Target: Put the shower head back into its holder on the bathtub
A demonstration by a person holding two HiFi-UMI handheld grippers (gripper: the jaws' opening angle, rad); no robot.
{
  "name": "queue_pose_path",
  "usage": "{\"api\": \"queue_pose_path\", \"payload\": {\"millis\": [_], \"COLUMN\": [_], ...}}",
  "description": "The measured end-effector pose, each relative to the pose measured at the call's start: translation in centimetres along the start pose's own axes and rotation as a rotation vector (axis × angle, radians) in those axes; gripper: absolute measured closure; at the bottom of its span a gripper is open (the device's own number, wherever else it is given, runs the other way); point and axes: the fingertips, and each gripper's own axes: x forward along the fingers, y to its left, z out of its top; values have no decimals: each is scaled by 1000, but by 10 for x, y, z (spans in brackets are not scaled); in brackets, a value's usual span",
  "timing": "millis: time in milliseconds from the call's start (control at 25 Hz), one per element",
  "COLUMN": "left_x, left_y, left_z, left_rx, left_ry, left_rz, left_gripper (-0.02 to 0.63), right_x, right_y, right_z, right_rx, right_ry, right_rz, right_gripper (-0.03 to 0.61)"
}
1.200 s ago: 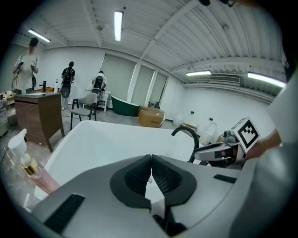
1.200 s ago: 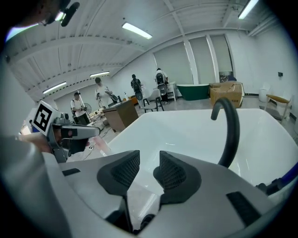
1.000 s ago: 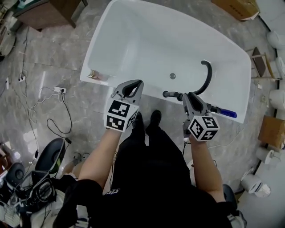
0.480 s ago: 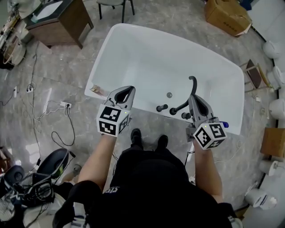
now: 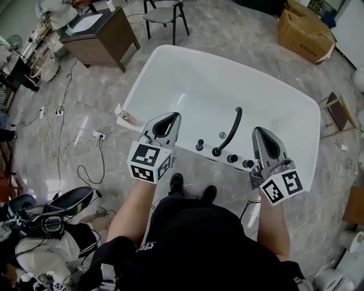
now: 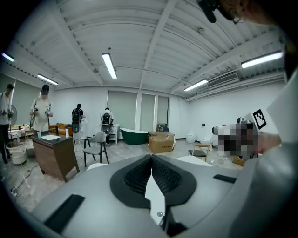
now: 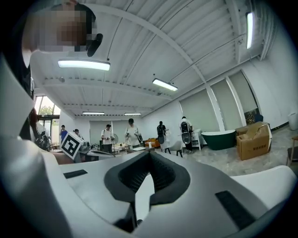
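The white bathtub lies below me in the head view. On its near rim stands a curved black spout with a row of black fittings beside it; I cannot tell which of them is the shower head. My left gripper hangs shut and empty above the near rim, left of the fittings. My right gripper is shut and empty too, right of them and clear of the rim. In the left gripper view the left gripper points out level into the room, and so does the right gripper in its own view.
A small bottle sits at the tub's left corner. A wooden desk, a chair and a cardboard box stand beyond the tub. Cables and a power strip lie on the floor to the left. Several people stand far off.
Both grippers have risen from the tub's near rim. The right one was at the black handset on the rim a second ago and is now apart from it, shut and empty.
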Motion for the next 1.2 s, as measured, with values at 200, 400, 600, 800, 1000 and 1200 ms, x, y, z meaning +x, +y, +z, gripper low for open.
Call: {"api": "queue_pose_path", "payload": {"millis": [200, 400, 600, 800, 1000, 1200], "left_x": [-8, -27, -33, -32, -30, -39], "left_y": [18, 27, 61, 105, 138, 134], "left_z": [30, 41, 48, 57, 56, 57], "left_rx": [4, 13, 5, -9, 21, 37], "left_ry": [-39, -50, -66, -92, -102, -109], "left_rz": [47, 62, 68, 48, 20, 52], "left_gripper": [595, 597, 595, 596, 596, 595], "right_x": [9, 6, 36, 79, 111, 107], "right_y": [-12, 1, 18, 47, 69, 72], "right_z": [33, 53, 61, 62, 56, 49], "right_rx": [-18, -28, -14, -20, -53, -39], "right_ry": [-45, -78, -93, -79, -78, -63], "right_rz": [-3, -14, -20, -18, -39, -41], "right_gripper": [566, 566, 566, 568, 568, 568]}}
